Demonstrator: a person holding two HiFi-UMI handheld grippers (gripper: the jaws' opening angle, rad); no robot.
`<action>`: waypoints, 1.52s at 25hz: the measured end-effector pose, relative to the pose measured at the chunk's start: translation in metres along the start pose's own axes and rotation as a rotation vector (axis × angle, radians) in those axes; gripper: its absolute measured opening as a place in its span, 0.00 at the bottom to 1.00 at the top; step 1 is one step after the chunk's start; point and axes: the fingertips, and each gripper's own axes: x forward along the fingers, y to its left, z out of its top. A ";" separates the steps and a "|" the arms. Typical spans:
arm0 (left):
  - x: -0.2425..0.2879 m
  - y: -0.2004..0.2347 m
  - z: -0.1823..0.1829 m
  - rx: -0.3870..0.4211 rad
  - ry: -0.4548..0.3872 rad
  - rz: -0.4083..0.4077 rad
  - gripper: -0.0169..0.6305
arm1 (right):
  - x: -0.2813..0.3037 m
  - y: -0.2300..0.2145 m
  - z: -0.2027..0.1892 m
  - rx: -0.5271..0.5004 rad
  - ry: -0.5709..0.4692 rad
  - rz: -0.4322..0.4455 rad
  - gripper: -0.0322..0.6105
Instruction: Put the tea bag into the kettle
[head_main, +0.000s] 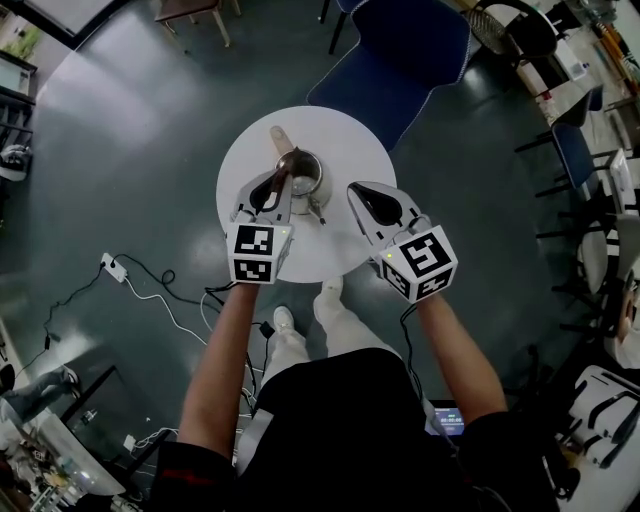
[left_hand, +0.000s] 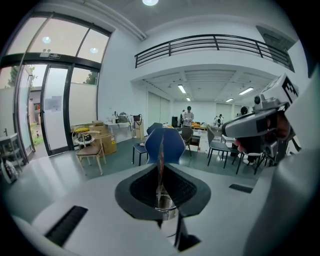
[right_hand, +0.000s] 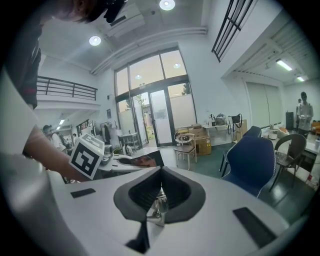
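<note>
One tea bag (right_hand: 142, 160) is clamped in the left gripper (head_main: 282, 185) at the kettle (head_main: 303, 172). Right gripper (head_main: 358, 191) is closed, empty. Release over the kettle's mouth is needed next.

A round white tabletop (head_main: 345, 130) stands on a glossy grey-green floor (head_main: 120, 150). A blue chair (head_main: 400, 55) sits just beyond the tabletop's far right edge, its seat turned toward it. Off the near left edge, a white power strip (head_main: 113, 268) lies on the floor with thin cables (head_main: 175, 312) trailing from it. In the left gripper view, a wooden chair (left_hand: 92, 150) stands beside stacked cardboard boxes (left_hand: 103, 138) near tall glass doors (left_hand: 55, 110), and a dark balcony railing (left_hand: 215, 45) runs overhead. Several dark chairs (left_hand: 222, 147) stand to the right.
</note>
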 end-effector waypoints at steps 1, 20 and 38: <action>0.004 0.000 -0.002 0.018 0.001 -0.001 0.08 | 0.002 -0.001 -0.002 0.003 0.004 0.001 0.08; 0.040 -0.004 -0.037 0.035 0.055 -0.019 0.08 | 0.003 -0.015 -0.045 0.041 0.067 0.007 0.08; 0.041 -0.005 -0.048 0.021 0.069 -0.012 0.14 | -0.001 -0.011 -0.059 0.053 0.088 0.009 0.08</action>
